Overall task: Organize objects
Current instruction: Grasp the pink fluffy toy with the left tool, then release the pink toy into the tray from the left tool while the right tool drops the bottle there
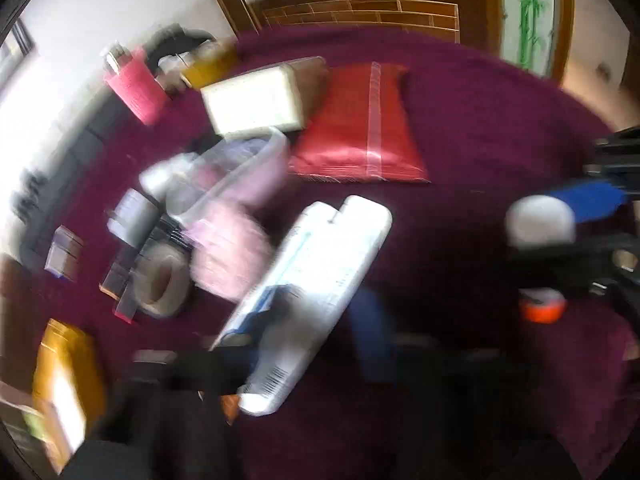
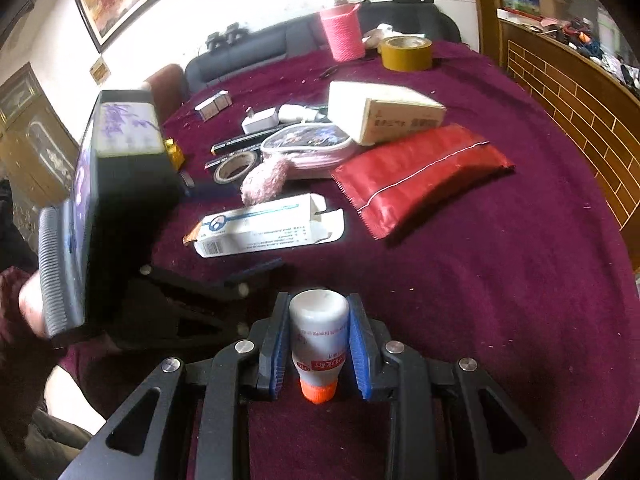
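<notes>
My right gripper [image 2: 318,320] is shut on a small white bottle [image 2: 319,322] with an orange cap, held cap-down between the blue pads just above the purple tablecloth [image 2: 500,280]. The left wrist view is blurred and shows that bottle [image 1: 540,224] at its right edge. A white and blue carton [image 2: 268,224] with an open end flap lies flat in the middle of the table. My left gripper [image 2: 260,270] reaches in from the left, its tips just short of the carton [image 1: 320,280]. Its jaws stand a narrow gap apart, and nothing is seen pressed between them.
Beyond the carton lie a red foil pouch [image 2: 420,180], a cream box [image 2: 384,116], a clear pink pouch [image 2: 308,148] with a fluffy pink ball [image 2: 264,184], tape rolls [image 2: 234,166], chargers and small boxes. A pink cup [image 2: 342,32] and yellow tape [image 2: 406,53] stand at the back. A wooden counter [image 2: 580,92] borders the right.
</notes>
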### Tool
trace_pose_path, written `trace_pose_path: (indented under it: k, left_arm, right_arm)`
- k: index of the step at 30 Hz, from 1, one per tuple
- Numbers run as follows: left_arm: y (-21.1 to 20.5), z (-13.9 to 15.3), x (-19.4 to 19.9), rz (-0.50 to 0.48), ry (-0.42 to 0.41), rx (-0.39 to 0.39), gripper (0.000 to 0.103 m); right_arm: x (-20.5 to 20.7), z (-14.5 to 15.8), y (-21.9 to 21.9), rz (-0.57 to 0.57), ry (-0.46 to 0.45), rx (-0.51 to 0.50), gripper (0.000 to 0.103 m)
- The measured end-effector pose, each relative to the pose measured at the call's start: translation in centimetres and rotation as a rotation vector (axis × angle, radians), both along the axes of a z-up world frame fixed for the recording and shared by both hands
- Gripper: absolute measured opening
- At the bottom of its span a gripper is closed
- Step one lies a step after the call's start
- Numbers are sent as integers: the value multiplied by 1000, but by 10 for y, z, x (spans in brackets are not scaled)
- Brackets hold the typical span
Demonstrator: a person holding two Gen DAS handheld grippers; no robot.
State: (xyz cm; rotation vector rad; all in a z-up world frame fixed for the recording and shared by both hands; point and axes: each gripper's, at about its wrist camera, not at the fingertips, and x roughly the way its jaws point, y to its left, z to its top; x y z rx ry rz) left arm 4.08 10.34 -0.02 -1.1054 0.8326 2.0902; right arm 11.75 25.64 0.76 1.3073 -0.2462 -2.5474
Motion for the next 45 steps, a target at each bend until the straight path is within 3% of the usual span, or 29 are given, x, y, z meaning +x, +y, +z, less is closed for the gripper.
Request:
trace_pose_path:
  k: [1,3,5,9,10,11,13,14,18,23,24,25,26,27,32,38,42,45]
  left_arm:
    - [-1,-2,5,2,33,-17,13]
    - [-9,2,6,37,9,20,0]
    - [-24,12,6,82,-54,116,0]
    - [-47,18,14,133,-32,141,0]
    - [-52,19,13,129,-34,159,9]
    - [-53,22,12,121,-52,175,38]
    - [-56,23,-1,152,-49,194,83]
    - [-56,27,-7,187,-7,200,87]
    - [-30,19,-42,255,22,220,86]
    - [-1,-8,-71,271,46,120,85]
    - [1,-14,-74,274,34,109,79]
    - [2,-16,-74,284,48,103,66]
    - [3,-16,-74,279,53,107,30]
    - [1,-17,-76,284,0,123,34]
    - [-31,5,-58,298,-12,231,31]
    - [-114,64,-25,388,14,402,32]
    - [-181,100,-19,498,67,450,32]
    - [-220,110,-21,586,107,433,32]
  right_arm:
    - [-1,0,2,2,-2,-14,30]
    - [-2,0,4,6,-5,-36,30]
    - [-1,-1,4,15,-2,-59,30]
    - [1,2,2,36,14,-74,30]
    - [0,2,2,36,15,-75,30]
    - [-1,1,2,37,13,-85,30]
    - [-3,-2,5,30,3,-112,30]
    - [-2,-4,7,20,-1,-126,30]
    - [-3,-10,12,2,-11,-154,30]
    - [-13,-8,15,2,-11,-146,30]
    - [-14,-8,15,3,-11,-146,30]
    - [-15,-9,15,5,-12,-146,30]
    - [-16,-9,15,7,-13,-146,30]
    - [-17,-9,15,8,-13,-147,30]
    - [-19,-3,8,26,-7,-150,30]
    - [-23,32,-33,151,31,-157,30]
    - [-32,65,-79,280,56,-208,30]
    - [-49,88,-125,377,42,-271,30]
